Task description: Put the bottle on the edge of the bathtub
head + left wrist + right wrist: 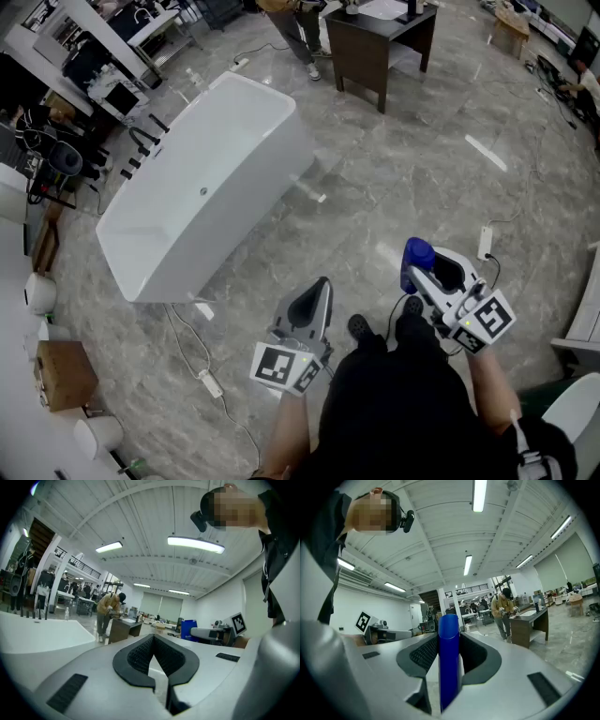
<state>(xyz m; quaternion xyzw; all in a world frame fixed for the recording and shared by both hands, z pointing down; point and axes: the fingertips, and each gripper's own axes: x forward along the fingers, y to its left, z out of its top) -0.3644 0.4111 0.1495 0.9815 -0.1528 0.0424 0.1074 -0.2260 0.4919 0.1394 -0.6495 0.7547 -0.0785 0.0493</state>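
1. My right tool [424, 274] grips the blue bottle [416, 254] by its body, above the floor; my left tool [312, 302] is closed, empty.
2. The bottle seems light, stiff, slippery plastic.
3. The bathtub [246, 217] stands well apart.

1. Bathtub [202, 187]: one, white, freestanding.
2. Bottle [416, 258]: one, blue.
3. Grippers: two, the left gripper [321, 286] and the right gripper [427, 269].
4. Marker cubes: two, one per gripper, the left cube [286, 367] and the right cube [487, 322].
5. Desk [380, 42]: one, dark wood.
6. Power strips on the floor: two, white and corded, the left strip [211, 382] and the right strip [485, 242].
7. Cardboard box [64, 375]: one counted, at the left edge.
8. People: two sure, the wearer [403, 403] and a standing person [300, 28] at the desk. Farther figures are too small to tally.
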